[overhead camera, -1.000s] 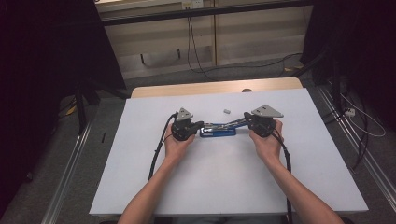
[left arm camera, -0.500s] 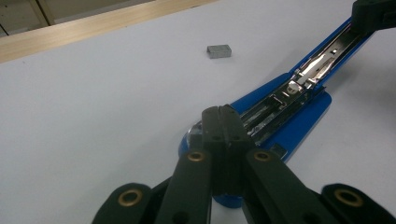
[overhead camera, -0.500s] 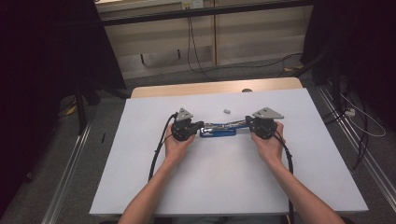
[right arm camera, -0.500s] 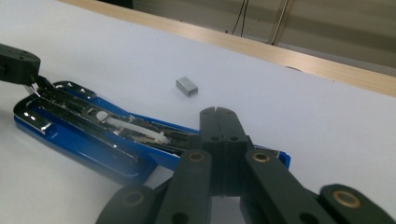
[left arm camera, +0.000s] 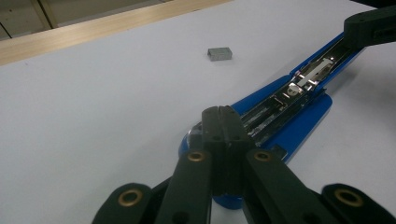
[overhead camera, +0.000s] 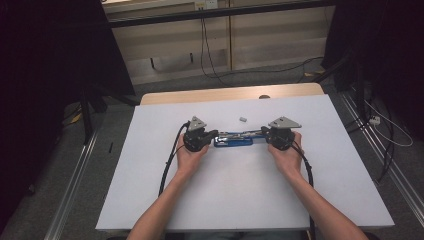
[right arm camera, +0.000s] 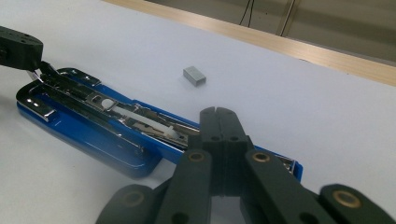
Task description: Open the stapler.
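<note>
Left gripper (overhead camera: 214,135): jaws closed, tips pressing on one end of the blue stapler (overhead camera: 233,141).
Right gripper (overhead camera: 264,133): jaws closed, tips on the stapler's opposite end.
Stapler: opened flat, mid-table (overhead camera: 150,210), long axis running across from gripper to gripper.
Staple block (overhead camera: 243,119): loose, just beyond the stapler, between both grippers.
Nearer hand: roughly equal.

Blue stapler (overhead camera: 233,139), grey staple block (overhead camera: 243,119)

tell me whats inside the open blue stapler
The stapler lies opened flat: a shiny metal channel with a white pusher strip shows. Any staples inside can't be made out; both ends sit under the closed grippers.
</note>
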### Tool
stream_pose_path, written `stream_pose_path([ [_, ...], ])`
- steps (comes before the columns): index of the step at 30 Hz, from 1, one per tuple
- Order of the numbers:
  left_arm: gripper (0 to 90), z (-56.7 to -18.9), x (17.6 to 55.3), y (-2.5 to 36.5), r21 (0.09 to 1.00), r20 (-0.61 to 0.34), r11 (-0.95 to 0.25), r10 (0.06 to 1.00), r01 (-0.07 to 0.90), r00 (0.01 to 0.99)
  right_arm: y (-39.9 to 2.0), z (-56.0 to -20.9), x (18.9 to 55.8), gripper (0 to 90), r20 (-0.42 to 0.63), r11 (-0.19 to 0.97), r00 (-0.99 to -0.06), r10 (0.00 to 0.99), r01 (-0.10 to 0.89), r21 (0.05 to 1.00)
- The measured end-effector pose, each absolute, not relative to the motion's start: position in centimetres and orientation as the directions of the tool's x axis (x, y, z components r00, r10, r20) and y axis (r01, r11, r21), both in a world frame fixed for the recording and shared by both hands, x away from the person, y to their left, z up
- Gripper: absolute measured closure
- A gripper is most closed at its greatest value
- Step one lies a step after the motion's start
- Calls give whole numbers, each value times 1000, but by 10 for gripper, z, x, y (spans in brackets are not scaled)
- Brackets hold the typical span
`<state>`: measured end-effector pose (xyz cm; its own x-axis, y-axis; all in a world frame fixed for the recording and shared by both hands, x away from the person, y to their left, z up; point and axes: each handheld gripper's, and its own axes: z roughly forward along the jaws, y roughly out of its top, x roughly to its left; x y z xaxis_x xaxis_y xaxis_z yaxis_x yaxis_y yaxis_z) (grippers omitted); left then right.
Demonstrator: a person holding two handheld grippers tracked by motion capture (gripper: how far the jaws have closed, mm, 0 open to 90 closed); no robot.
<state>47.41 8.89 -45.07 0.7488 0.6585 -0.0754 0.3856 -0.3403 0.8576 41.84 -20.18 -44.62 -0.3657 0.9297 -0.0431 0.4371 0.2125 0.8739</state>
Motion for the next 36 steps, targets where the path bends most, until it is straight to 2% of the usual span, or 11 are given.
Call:
stream_pose_path([
  [20, 900, -445, 471, 85, 874, -71, -317, 665, 367, 743, -205, -444, 420, 900, -5, 181, -406, 914, 397, 900],
  [30, 758, -437, 465, 83, 889, -69, -304, 652, 343, 755, -208, -441, 419, 870, 14, 165, -432, 902, 373, 913],
  [34, 665, -433, 463, 88, 890, -68, -302, 653, 341, 754, -207, -440, 419, 835, 26, 156, -446, 895, 366, 917],
  [36, 648, -432, 461, 91, 893, -82, -285, 656, 347, 750, -208, -440, 419, 806, 33, 150, -449, 893, 366, 919],
])
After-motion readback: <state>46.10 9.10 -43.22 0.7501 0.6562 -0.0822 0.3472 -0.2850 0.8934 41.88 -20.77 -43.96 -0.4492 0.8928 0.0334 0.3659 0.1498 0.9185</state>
